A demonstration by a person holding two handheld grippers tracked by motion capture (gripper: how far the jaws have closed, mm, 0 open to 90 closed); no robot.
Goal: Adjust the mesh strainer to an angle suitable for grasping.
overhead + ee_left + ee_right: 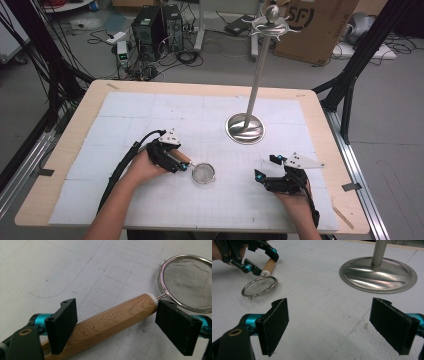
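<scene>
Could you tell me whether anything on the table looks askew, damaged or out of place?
Nothing stands out. The strainer lies flat on the mat, its wooden handle between the left gripper's open jaws, and the metal stand is upright.

We note the left gripper [184,167] low on the table [95,100], toward its near edge and left of centre, at the wooden handle [181,159] of a small mesh strainer [203,173] whose round bowl lies flat on the white mat [130,107]. The right gripper [265,167] sits toward the near right corner, well apart from the strainer, nothing between its jaws. A tall metal stand [245,127] rises from its round base right of the table's centre, beyond both grippers.
</scene>
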